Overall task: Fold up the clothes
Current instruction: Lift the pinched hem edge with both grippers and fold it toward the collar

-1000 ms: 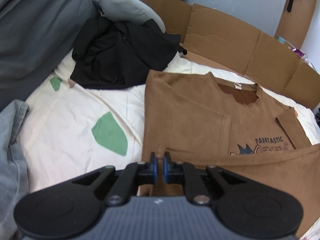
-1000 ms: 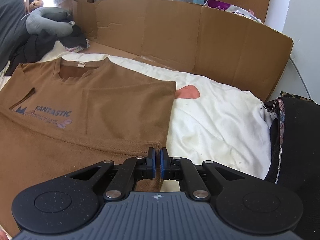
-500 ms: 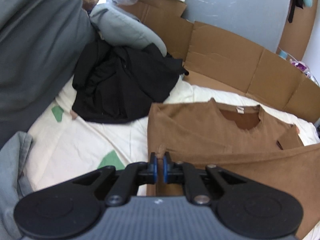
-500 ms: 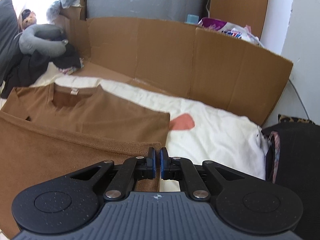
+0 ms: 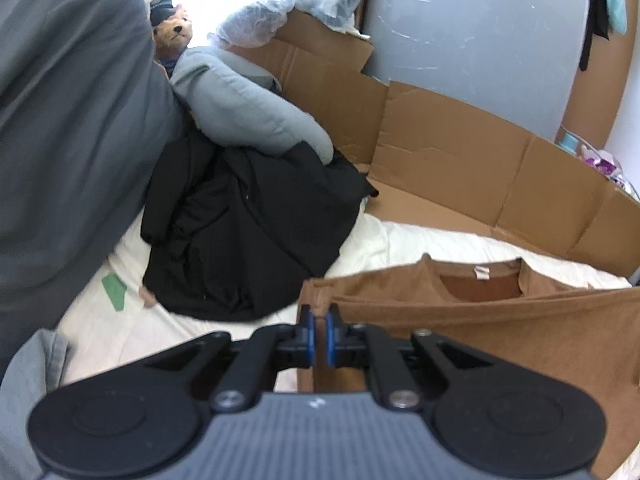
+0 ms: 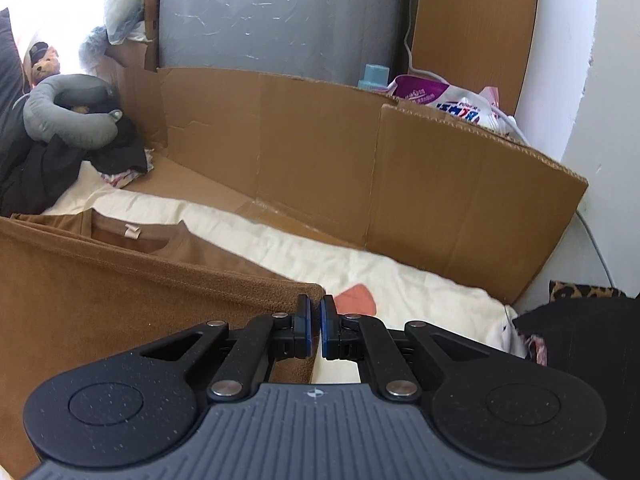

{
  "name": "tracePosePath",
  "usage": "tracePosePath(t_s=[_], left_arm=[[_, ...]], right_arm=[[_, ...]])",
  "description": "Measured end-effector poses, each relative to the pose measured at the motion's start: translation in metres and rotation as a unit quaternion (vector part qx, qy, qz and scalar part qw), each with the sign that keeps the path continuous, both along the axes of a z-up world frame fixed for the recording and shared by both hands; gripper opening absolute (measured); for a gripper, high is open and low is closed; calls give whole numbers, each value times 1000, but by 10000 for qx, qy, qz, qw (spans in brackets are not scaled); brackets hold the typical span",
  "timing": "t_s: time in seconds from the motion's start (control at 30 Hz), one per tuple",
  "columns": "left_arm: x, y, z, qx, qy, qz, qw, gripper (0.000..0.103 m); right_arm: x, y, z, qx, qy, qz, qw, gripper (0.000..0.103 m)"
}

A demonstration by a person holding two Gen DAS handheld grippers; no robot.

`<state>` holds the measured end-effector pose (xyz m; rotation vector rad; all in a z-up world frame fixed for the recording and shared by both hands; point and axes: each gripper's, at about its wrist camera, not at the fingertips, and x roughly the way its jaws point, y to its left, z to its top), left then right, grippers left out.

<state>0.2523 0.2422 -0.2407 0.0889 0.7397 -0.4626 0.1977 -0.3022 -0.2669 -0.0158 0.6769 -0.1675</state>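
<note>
The lower hem of the brown T-shirt (image 5: 500, 332) has risen and travelled toward the collar since a second ago, now hiding the printed chest that showed before; the fold from bottom to top appears roughly half carried through. The left gripper (image 5: 319, 322) is clenched on the shirt's left hem corner, cloth pinched between its blue pads, while the right gripper (image 6: 314, 312) is likewise clamped on the opposite corner. Between them the hem hangs taut as a raised curtain of cloth, with the collar and its pale label lying flat on the cream bedsheet (image 6: 392, 276) beyond. The shirt's upper half rests on the sheet; the lifted half stands just ahead of both sets of jaws. A heap of black clothes (image 5: 248, 232) lies to the left, under a grey neck pillow (image 5: 240, 112), near a teddy bear (image 5: 172, 36). Flattened cardboard (image 6: 400, 176) lines the bed's far side.
</note>
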Motion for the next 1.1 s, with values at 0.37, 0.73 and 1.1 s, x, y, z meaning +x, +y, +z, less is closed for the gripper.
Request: tracePosePath(t_s=[0.37,0.73,1.1], left_arm=[[33,-23,23,96,-173,-20,9998,6],[80,-42,3,374,164,56,9992,6],[111,-61,-39,772,430,64,9961,6]], right_arm=[[35,-16,24,223,-103,-172,9996,2],[83,-24,11,163,117,-137,9997,2],[115,-26,-42,142,574,-270,9979,2]])
